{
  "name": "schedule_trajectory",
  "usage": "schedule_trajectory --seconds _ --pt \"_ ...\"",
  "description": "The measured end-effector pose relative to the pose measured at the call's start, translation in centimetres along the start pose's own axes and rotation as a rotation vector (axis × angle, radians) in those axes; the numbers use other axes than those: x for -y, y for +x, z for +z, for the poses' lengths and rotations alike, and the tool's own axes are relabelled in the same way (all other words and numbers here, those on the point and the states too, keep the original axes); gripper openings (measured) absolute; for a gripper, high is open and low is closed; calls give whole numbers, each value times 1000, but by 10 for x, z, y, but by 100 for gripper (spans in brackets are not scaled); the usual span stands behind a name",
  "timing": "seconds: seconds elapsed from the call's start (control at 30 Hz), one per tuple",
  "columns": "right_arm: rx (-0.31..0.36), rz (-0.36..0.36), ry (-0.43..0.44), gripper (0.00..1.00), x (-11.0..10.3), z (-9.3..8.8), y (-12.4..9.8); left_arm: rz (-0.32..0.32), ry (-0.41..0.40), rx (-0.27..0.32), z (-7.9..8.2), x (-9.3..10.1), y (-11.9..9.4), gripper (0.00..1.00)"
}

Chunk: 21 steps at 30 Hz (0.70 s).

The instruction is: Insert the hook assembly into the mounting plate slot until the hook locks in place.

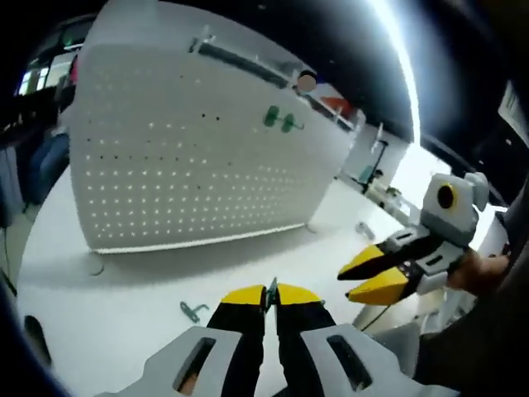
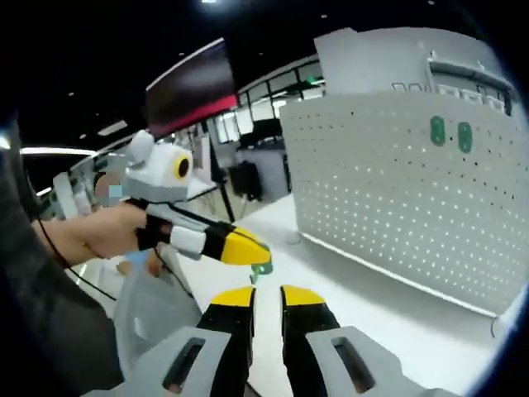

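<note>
With our left gripper [image 1: 270, 296] jaws pinching the green hook [image 1: 271, 291], we should line it squarely with the pegboard [image 1: 198, 165] holes at upper left.

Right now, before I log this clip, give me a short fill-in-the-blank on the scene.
The left tool is shut on a green ___.
___ green hooks hang on the white pegboard.
A spare hook lies on the ___.
The right tool is ___, holding nothing.
Missing: hook; two; table; open.
</note>
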State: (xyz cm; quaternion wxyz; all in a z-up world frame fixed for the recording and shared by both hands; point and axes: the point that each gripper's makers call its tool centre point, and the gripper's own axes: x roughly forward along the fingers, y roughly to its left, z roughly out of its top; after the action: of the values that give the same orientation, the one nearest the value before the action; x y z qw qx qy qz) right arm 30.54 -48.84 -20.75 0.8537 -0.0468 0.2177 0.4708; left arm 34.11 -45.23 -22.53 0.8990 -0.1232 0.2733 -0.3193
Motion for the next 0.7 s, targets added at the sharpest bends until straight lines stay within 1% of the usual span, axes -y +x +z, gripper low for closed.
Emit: schedule_trajectory --seconds 0.07,0.1,0.17,0.23,0.27,0.33,0.4,0.43,0.5,0.53,0.6,0.7 --pt "9 -2 -10 9 -3 2 4 -15 -37 8 1 3 1 3" --pt "9 -4 -10 9 -3 3 6 -32 -70 19 2 7 2 3" --pt "17 -6 -23 9 -3 5 9 -57 -109 28 4 12 2 3" --pt "7 -4 -42 6 -3 5 13 -105 -138 15 2 20 4 3" --pt "7 -2 -43 5 -3 5 13 -98 -140 29 4 19 4 3" --pt "0 6 -36 5 -4 4 15 -107 -174 32 4 20 5 3" --pt "4 -7 -79 5 -3 4 15 -113 -203 39 4 20 5 3" --pt "3 -11 -84 5 -3 4 14 -115 -211 37 3 20 6 3" --pt "11 -22 -103 4 -2 6 15 -115 -211 37 3 22 6 3" --pt "-1 -26 -114 4 -2 4 16 -115 -213 39 3 22 6 3" --pt "11 -43 -138 4 -1 6 17 -117 -224 40 3 23 6 3" --pt "4 -61 -167 4 -1 5 18 -127 -240 44 4 24 7 3"
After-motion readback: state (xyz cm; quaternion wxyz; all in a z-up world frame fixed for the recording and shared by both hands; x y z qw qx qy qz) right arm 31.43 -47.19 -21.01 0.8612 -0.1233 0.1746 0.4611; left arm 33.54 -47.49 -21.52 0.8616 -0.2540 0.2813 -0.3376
